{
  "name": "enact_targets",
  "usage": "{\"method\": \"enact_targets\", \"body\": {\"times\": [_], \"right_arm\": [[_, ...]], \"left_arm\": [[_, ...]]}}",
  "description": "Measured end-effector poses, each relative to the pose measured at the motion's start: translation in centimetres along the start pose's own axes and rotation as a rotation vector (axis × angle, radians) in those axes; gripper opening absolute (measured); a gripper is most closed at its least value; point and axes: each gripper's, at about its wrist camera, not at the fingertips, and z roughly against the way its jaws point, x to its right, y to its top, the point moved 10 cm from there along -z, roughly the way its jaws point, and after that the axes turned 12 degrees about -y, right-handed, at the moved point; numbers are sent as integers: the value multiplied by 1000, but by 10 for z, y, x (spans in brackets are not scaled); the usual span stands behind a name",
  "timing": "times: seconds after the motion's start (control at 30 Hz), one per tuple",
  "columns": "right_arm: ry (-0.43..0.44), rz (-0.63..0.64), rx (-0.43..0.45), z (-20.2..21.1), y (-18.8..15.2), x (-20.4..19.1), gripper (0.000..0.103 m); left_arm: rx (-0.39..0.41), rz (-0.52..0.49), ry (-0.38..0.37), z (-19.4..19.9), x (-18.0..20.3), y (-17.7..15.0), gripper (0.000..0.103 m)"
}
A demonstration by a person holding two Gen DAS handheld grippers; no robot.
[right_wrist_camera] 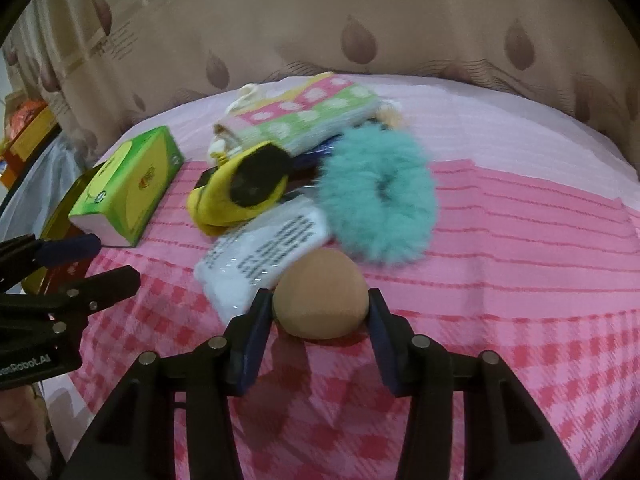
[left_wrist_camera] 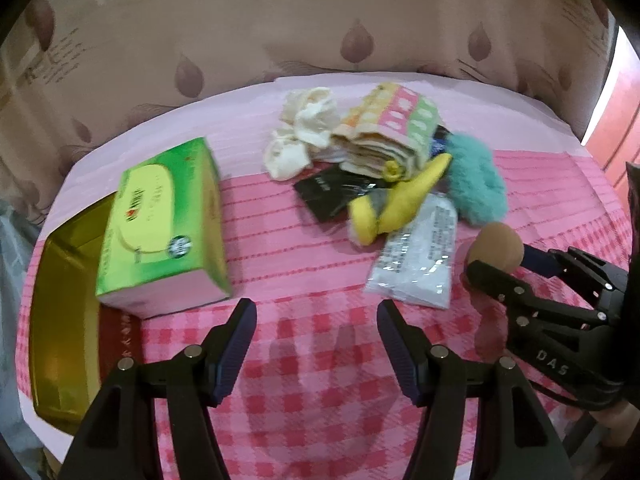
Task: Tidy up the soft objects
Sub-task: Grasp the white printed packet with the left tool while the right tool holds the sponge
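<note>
A tan sponge ball (right_wrist_camera: pixel 320 294) sits between the fingers of my right gripper (right_wrist_camera: pixel 316 312), which is shut on it just above the pink checked cloth; it also shows in the left wrist view (left_wrist_camera: pixel 496 248). My left gripper (left_wrist_camera: pixel 316 320) is open and empty over the cloth. Behind lie a teal fluffy scrunchie (right_wrist_camera: pixel 376 204), a yellow sock (right_wrist_camera: pixel 232 204), a white plastic packet (right_wrist_camera: pixel 260 256), a folded dotted towel (right_wrist_camera: pixel 304 120), cream socks (left_wrist_camera: pixel 304 132) and a black packet (left_wrist_camera: pixel 324 192).
A green tissue box (left_wrist_camera: pixel 164 228) stands at the left beside a gold tin (left_wrist_camera: pixel 60 320). The round table's cloth (right_wrist_camera: pixel 520 280) ends at a brown patterned curtain (right_wrist_camera: pixel 320 20) behind. My left gripper appears in the right wrist view (right_wrist_camera: pixel 92 264).
</note>
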Motion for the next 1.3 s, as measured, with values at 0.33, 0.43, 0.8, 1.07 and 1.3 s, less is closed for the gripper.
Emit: {"method": "enact_targets", "body": {"times": [0.33,0.43,0.8,1.07,1.3], "right_arm": [[-49,-75,-1,13,-10,47,43],[-41,-87,-7,12,-11,51,43],[-13,-109,-21,8,-16,57,44],[-1,-119,-29,8,-17,61,44],[-4,-120,-30,7,-16,61,44]], "left_arm": [[-91,-67,-155,-31,50,4,64],[-119,-86,-171,-43,59,7,64],[-147,-119,-163,-75,63,28,64],[-149,-94,-164,-91,62,43,64],[-140,-76,-236,-78,62,32,54]]}}
